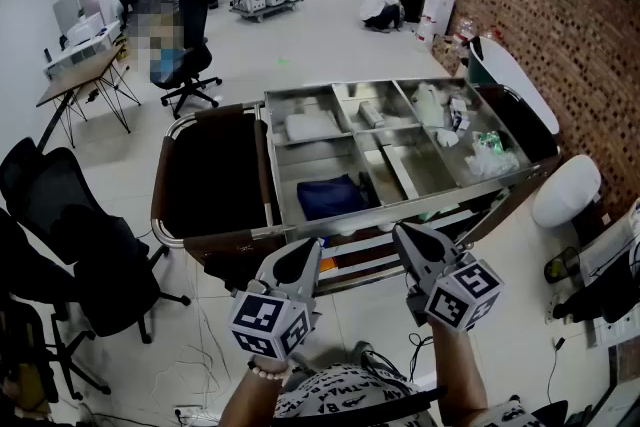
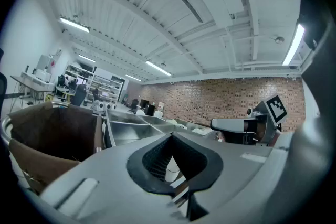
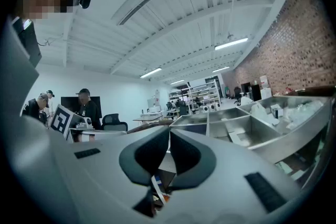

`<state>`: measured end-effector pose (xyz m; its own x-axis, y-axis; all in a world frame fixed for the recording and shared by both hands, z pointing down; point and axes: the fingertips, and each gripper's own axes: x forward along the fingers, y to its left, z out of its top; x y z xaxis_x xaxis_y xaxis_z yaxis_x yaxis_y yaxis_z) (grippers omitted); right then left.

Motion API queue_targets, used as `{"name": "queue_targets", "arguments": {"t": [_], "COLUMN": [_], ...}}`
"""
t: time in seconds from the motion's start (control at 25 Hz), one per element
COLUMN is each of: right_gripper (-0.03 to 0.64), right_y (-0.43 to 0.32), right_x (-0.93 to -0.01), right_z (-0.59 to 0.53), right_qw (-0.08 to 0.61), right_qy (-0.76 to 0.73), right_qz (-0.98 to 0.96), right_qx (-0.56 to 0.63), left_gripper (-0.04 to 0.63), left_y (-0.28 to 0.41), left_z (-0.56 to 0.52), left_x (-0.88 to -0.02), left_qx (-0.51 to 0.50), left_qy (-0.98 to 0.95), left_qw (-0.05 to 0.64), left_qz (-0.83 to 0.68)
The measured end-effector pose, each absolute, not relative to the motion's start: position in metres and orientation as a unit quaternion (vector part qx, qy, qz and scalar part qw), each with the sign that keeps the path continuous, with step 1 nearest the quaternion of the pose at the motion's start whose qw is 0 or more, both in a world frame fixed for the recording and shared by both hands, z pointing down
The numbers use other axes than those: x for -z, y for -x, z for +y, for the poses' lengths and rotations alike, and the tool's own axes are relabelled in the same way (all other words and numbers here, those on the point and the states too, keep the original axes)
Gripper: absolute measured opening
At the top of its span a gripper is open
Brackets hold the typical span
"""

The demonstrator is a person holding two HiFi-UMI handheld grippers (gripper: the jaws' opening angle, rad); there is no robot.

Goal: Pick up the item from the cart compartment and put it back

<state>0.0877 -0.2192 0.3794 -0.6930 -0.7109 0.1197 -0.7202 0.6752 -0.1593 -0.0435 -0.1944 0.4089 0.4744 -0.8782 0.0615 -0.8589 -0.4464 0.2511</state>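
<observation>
The steel cart top (image 1: 276, 183) is split into several compartments. A dark blue folded item (image 1: 330, 196) lies in the front left one, and a white folded item (image 1: 312, 126) in the back left one. White and clear packets (image 1: 492, 155) fill the right compartments. My left gripper (image 1: 310, 253) and right gripper (image 1: 402, 235) hover side by side just in front of the cart's near edge, above the floor. Both are shut and hold nothing. In the left gripper view the jaws (image 2: 172, 136) point over the compartments; in the right gripper view the jaws (image 3: 169, 131) also meet.
A dark brown bag (image 1: 213, 177) hangs on the cart's left end. Black office chairs (image 1: 75, 240) stand to the left. A white bin (image 1: 566, 190) and a brick wall (image 1: 560, 5) lie to the right. People sit at desks far behind.
</observation>
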Motion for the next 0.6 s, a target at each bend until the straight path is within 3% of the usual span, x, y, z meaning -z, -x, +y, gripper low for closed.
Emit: {"name": "queue_targets", "arguments": {"t": [0.6], "right_gripper": [0.032], "right_y": [-0.086], "right_x": [-0.353], "right_z": [-0.242], "right_qw": [0.045], "right_qy": [-0.434], "right_qz": [-0.898], "right_qx": [-0.061], "left_gripper": [0.0], "left_y": [0.05], "left_z": [-0.188], "left_x": [-0.392], "left_qx": [0.044], "left_qy": [-0.882], "left_qw": [0.105], "left_qz": [-0.456]}}
